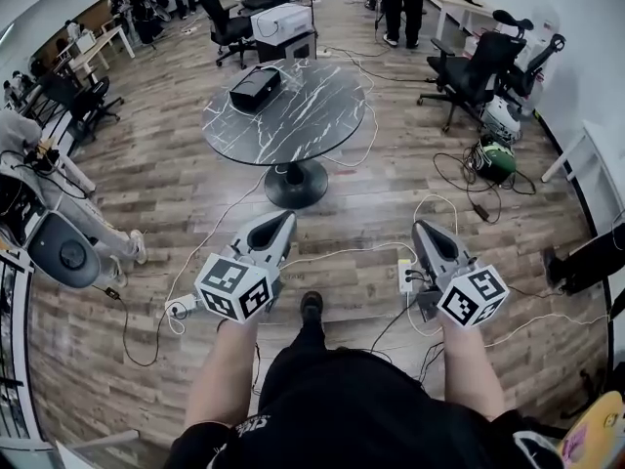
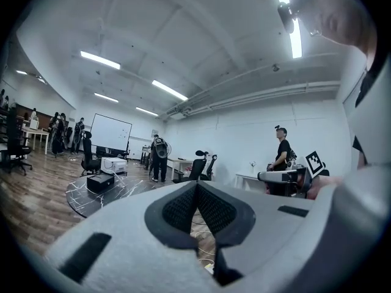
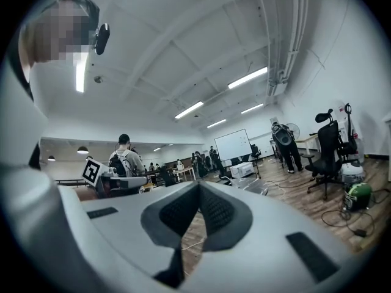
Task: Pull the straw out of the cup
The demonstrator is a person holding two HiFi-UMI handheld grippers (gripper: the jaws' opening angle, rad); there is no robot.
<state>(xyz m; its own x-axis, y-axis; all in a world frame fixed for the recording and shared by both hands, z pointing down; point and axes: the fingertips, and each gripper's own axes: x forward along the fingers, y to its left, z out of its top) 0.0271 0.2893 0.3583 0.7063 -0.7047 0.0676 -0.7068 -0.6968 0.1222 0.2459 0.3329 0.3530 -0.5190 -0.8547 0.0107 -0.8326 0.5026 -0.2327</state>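
We cannot make out a cup or a straw in any view. The left gripper and the right gripper point level over the wood floor, each with its jaws closed together and nothing between them. Well ahead of us stands a round, dark, marble-patterned table, and a black box lies on it.

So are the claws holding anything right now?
No, nothing is held. The left claw and the right claw are both shut, with nothing between them.
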